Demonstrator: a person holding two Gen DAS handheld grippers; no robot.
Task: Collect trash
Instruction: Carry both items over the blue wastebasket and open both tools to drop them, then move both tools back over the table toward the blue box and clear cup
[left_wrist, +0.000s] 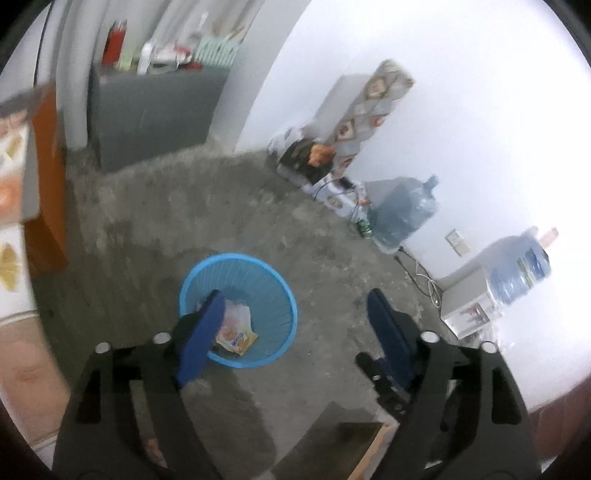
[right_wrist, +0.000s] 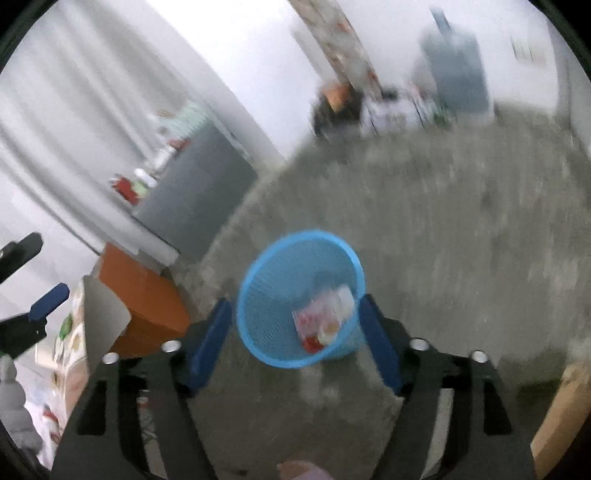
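Observation:
A blue plastic waste basket stands on the grey concrete floor and holds paper and wrapper trash. My left gripper hangs above and to the right of the basket, open and empty. In the right wrist view the same basket lies between my right gripper's blue fingers, with wrappers inside. My right gripper is open and empty above it. The other gripper's blue finger shows at the far left of that view.
An orange-brown cabinet and a table with a patterned cloth stand left of the basket. A grey cabinet is at the back. Water jugs, boxes and cables line the right wall. A cardboard edge is near right.

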